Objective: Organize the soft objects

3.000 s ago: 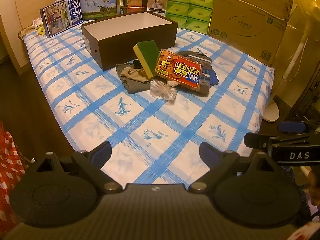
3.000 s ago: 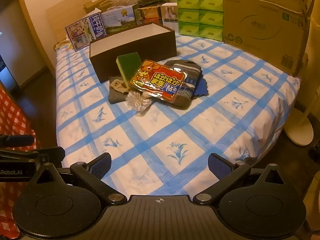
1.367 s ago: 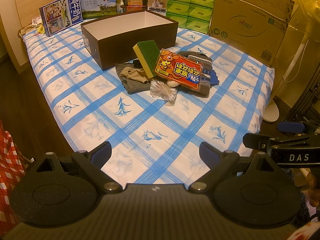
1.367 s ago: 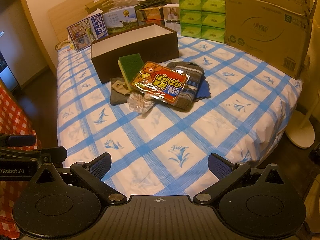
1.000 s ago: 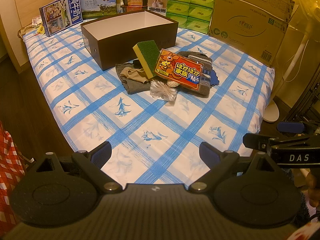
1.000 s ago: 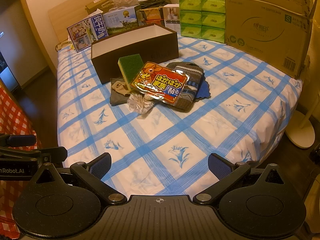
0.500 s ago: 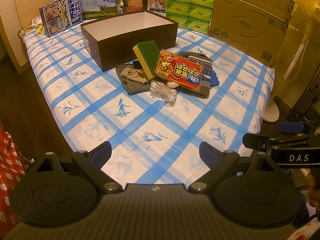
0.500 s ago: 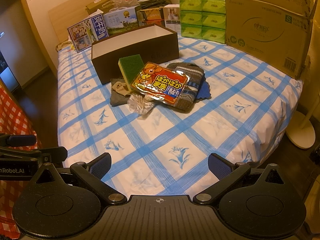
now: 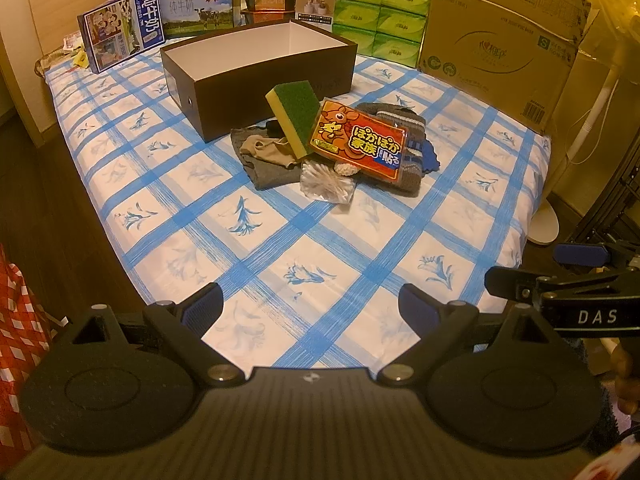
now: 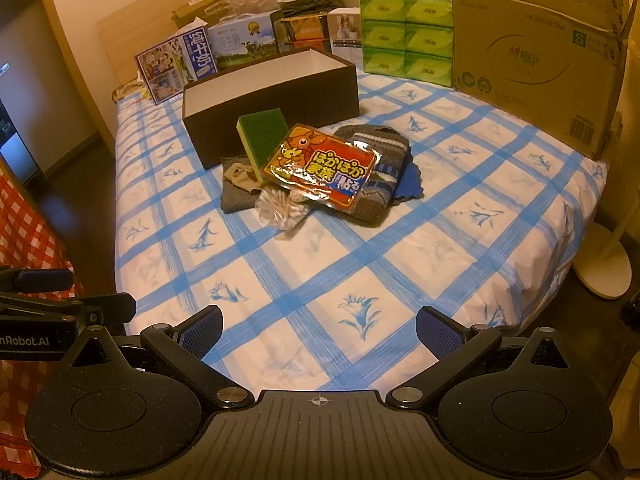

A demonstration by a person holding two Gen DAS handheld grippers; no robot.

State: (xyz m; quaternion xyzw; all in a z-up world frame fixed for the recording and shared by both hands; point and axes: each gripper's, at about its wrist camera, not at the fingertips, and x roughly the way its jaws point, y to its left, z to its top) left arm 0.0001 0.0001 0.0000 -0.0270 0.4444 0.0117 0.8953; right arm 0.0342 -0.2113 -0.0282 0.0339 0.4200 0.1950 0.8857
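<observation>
A pile of soft things lies mid-bed: a green and yellow sponge point(image 9: 297, 116) point(image 10: 262, 136), an orange heat-pad packet point(image 9: 357, 146) point(image 10: 322, 168), a knitted grey sock point(image 9: 404, 128) point(image 10: 380, 164), grey and beige cloth point(image 9: 266, 160) point(image 10: 238, 184), and a clear crinkled bag point(image 9: 326, 186) point(image 10: 280, 208). An open brown box point(image 9: 256, 76) point(image 10: 272, 96) stands just behind the pile, empty as far as I see. My left gripper point(image 9: 310, 304) and right gripper point(image 10: 318, 326) are both open and empty, held above the bed's near edge, well short of the pile.
The bed has a blue checked sheet point(image 9: 304, 248). Milk cartons point(image 9: 120, 34), green tissue packs point(image 9: 378, 16) and a large cardboard box point(image 9: 496, 40) line the far side. A fan base point(image 10: 604, 264) stands on the floor at right. A red checked bag point(image 10: 24, 224) is at left.
Both grippers have drifted very slightly nearer the bed; the pile and box have not moved. Both stay open.
</observation>
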